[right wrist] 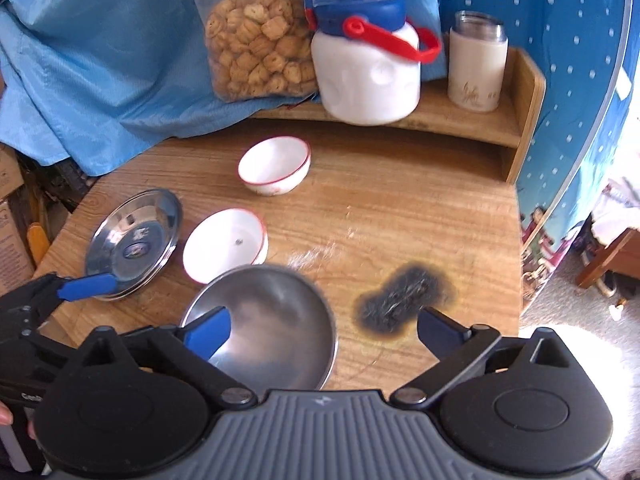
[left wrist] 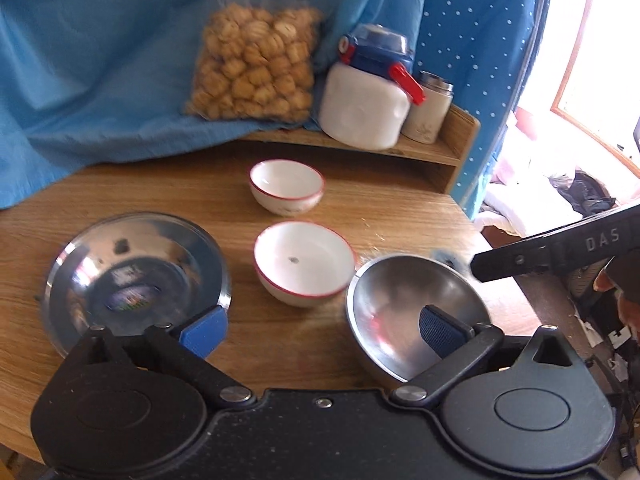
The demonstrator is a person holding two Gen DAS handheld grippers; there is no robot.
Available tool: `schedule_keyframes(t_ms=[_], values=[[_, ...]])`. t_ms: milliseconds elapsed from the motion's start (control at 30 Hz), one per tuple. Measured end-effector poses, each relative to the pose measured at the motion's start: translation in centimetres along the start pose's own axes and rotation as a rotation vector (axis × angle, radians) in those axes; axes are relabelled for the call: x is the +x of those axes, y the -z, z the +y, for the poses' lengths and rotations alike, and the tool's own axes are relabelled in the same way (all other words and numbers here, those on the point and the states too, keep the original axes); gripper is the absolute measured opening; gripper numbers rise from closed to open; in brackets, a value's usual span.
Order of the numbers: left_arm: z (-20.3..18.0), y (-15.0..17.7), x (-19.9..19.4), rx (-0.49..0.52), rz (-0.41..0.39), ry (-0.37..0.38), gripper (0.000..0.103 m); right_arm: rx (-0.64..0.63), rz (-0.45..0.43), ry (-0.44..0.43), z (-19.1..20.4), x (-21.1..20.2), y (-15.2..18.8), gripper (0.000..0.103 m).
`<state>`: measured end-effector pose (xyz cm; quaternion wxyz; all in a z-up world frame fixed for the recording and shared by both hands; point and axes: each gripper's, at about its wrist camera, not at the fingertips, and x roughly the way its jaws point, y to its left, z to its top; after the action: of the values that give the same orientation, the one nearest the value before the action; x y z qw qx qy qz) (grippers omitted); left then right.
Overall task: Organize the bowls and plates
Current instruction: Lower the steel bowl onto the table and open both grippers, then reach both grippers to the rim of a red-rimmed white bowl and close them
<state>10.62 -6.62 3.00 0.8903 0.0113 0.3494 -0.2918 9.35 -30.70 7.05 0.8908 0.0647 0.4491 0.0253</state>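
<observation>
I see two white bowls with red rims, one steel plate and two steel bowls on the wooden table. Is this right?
Not quite: there is only one steel bowl, as the right wrist view shows. The two white bowls with red rims and the steel plate on the wooden table are right.

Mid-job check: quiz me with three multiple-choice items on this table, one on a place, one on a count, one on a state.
1. Where is the steel plate?
A. left of the white bowls
B. on the shelf
C. inside the steel bowl

2. How many red-rimmed white bowls are on the table?
A. one
B. two
C. four

3. What is the left gripper doing?
A. clamping a bowl
B. open, holding nothing
C. shut on the plate

Answers: 1 A, it lies at the table's left edge; 2 B, near bowl and far bowl; 3 B, jaws spread wide with nothing between.
</observation>
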Motion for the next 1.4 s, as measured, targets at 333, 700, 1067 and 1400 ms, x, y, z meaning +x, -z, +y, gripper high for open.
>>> schedule_keyframes(t_ms=[333,700,1067,1400], values=[[1.9,-1.7,0.1,0.007,-0.028,-0.050,0.102,-0.054,-0.002,-0.073,1.2,0.2,-3.1,0.103],[3.4,-3.6,1.6,-0.001,-0.030,-0.057,0.102,-0.070,-0.203,-0.060,1.6,-2.2,-7.4,0.103],[5.0,-6.2,2.7,0.001,-0.051,-0.114,0.102,-0.120,-0.279,-0.022,1.9,-0.1,-9.1,0.103],[6.6,-9.2,4.4,0.007,-0.051,-0.203,0.102,-0.169,-0.237,-0.030,1.6,4.6,-9.8,0.103]])
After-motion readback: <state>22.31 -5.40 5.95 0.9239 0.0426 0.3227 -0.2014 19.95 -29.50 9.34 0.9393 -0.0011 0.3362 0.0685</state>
